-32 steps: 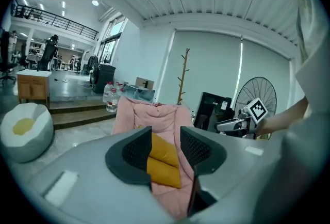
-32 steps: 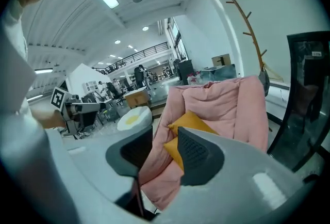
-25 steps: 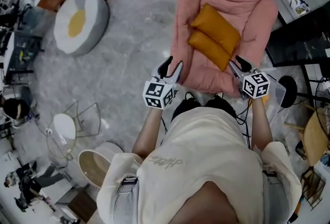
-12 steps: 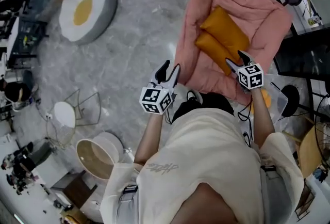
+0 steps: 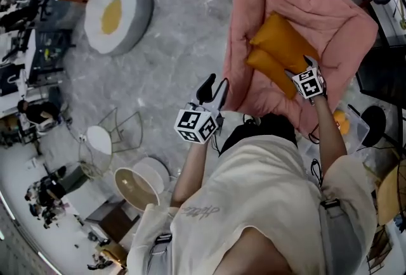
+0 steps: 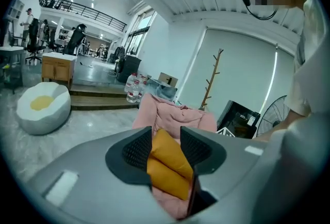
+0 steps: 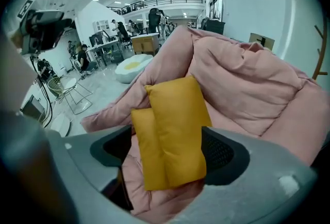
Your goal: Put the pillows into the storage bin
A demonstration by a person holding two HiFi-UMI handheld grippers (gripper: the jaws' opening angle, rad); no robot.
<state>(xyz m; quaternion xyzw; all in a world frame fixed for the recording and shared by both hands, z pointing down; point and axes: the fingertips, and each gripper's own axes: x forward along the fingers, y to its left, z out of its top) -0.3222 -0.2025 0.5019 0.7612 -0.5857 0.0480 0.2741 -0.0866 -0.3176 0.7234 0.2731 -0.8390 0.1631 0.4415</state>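
A big pink floor bed (image 5: 330,20) cradles two soft, light orange pillows (image 5: 279,45), probably best pinched at a plump end; the right tool (image 5: 301,68), jaws just opened wide, straddles them unpressed, while the left tool (image 5: 214,86) hangs parted and empty beside the bed.

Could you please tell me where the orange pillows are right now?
The orange pillows lie side by side at the head view's upper right, in the hollow of the pink cushioned bed on the grey floor.
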